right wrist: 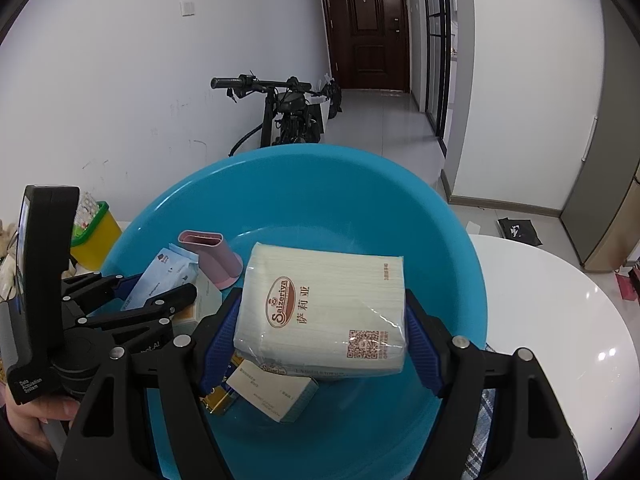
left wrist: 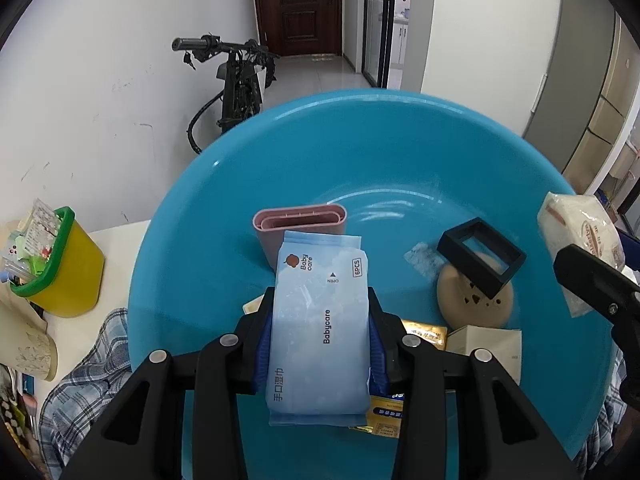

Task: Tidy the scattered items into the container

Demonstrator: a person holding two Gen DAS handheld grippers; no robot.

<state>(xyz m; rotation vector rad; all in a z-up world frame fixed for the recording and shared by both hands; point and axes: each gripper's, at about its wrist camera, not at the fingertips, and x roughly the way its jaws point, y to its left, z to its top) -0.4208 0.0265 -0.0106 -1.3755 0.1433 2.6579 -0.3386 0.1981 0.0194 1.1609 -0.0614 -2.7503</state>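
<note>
A big blue basin [left wrist: 400,152] [right wrist: 440,240] is the container. My left gripper [left wrist: 320,344] is shut on a light blue Babycare wet-wipe pack [left wrist: 320,328] and holds it above the basin; the pack also shows in the right wrist view [right wrist: 160,280]. My right gripper [right wrist: 320,332] is shut on a white Saizeriya tissue pack [right wrist: 324,308], over the basin; the pack also shows in the left wrist view [left wrist: 580,240]. In the basin lie a pink holder [left wrist: 300,224] [right wrist: 212,256], a black frame [left wrist: 480,260], a beige disc [left wrist: 472,304], a gold packet [left wrist: 424,332] and a white box [right wrist: 276,392].
A yellow bin with a green rim [left wrist: 64,268] full of small items stands left of the basin on the white table [right wrist: 540,300]. A plaid cloth [left wrist: 92,368] lies under the basin. A bicycle [right wrist: 288,112] leans on the wall behind.
</note>
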